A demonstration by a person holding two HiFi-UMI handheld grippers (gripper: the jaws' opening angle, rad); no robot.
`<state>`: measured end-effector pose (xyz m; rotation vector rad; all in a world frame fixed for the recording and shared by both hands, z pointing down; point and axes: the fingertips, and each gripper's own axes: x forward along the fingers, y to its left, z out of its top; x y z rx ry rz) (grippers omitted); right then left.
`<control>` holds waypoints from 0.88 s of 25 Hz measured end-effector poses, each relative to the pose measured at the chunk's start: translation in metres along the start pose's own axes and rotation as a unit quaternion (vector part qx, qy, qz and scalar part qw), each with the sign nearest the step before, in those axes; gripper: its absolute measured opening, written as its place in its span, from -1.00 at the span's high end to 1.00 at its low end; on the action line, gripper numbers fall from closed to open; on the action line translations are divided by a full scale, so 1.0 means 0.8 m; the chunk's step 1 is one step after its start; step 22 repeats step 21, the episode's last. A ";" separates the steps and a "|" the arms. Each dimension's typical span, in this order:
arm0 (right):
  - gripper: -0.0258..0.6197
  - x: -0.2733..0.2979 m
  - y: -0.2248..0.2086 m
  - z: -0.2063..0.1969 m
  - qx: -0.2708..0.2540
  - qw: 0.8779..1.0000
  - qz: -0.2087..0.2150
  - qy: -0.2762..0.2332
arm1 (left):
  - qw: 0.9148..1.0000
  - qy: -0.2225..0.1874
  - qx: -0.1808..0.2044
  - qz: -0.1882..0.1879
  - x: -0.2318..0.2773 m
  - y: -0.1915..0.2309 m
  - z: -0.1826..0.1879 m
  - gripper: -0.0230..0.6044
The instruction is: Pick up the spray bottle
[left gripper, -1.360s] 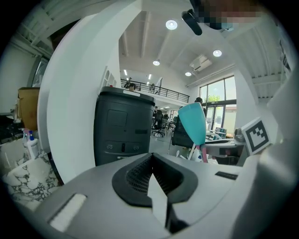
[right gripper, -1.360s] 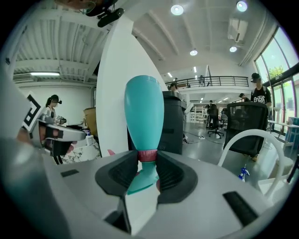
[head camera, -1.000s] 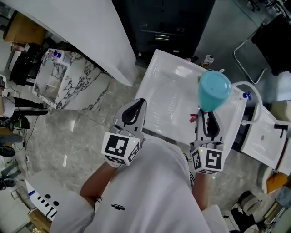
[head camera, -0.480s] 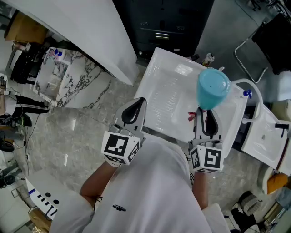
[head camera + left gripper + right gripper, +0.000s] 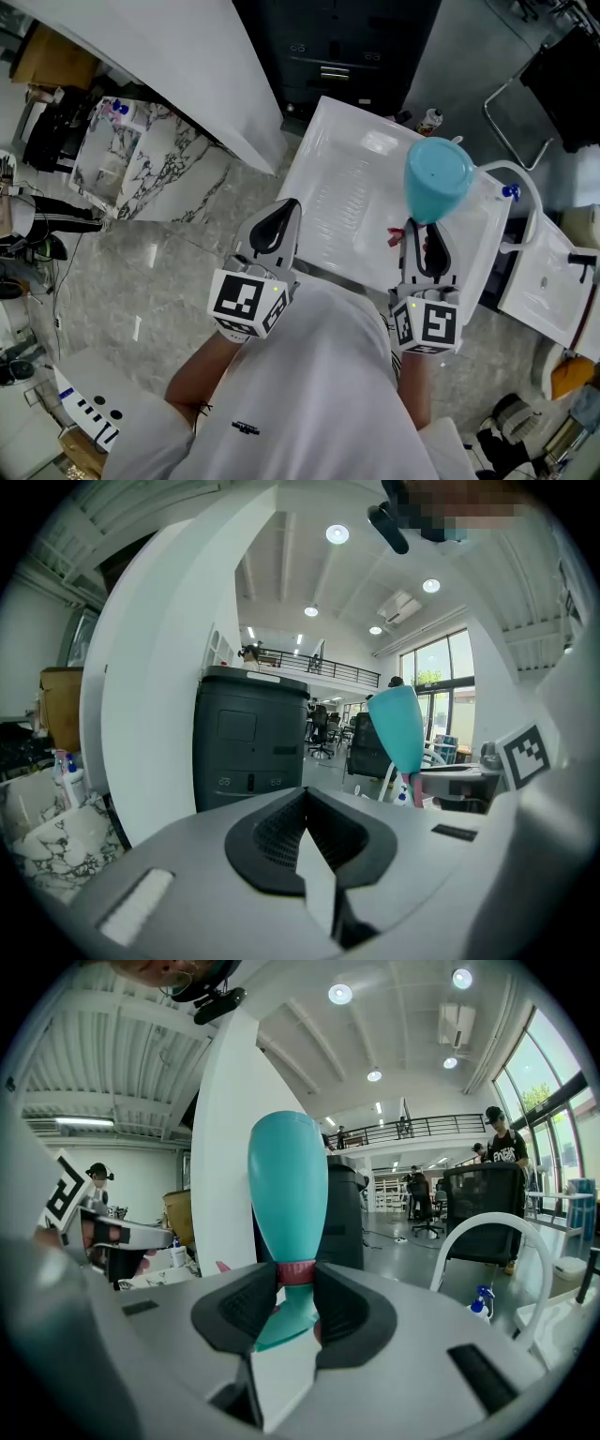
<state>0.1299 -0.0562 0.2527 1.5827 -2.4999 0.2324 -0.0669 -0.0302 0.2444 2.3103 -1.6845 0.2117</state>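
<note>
Grey marbled floor (image 5: 141, 281), white tabletop (image 5: 337, 202): spray bottle (image 5: 438, 187) held in right gripper (image 5: 427, 246)

Right gripper fingers (image 5: 234, 1307) pinch the teal spray bottle at its pink collar (image 5: 296, 1272), one finger on each side of the neck. In the right gripper view the bottle body stands upright above the fingers, with the teal spray-head part below the collar, down between them. In the head view the bottle's round base faces the camera and shows over the right edge of the tabletop.

Left gripper (image 5: 275, 230) has its fingers pressed together with nothing between them. It sits just at the tabletop's near left edge, well apart from the bottle.

Dark cabinet (image 5: 337, 47) stands beyond the far edge of the tabletop. Both grippers' marker cubes are close to the person's white shirt (image 5: 309, 394)
</note>
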 end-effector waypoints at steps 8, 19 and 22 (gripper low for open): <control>0.57 0.002 -0.002 -0.004 0.004 1.000 -0.004 0.003 | 1.000 0.003 0.000 0.002 0.001 0.004 -0.002 0.92; 0.57 0.004 -0.006 -0.010 0.011 1.000 -0.005 0.009 | 1.000 0.005 -0.001 0.006 0.003 0.006 -0.002 0.92; 0.57 0.004 -0.006 -0.011 0.012 1.000 -0.005 0.009 | 1.000 0.006 -0.001 0.006 0.003 0.005 -0.003 0.92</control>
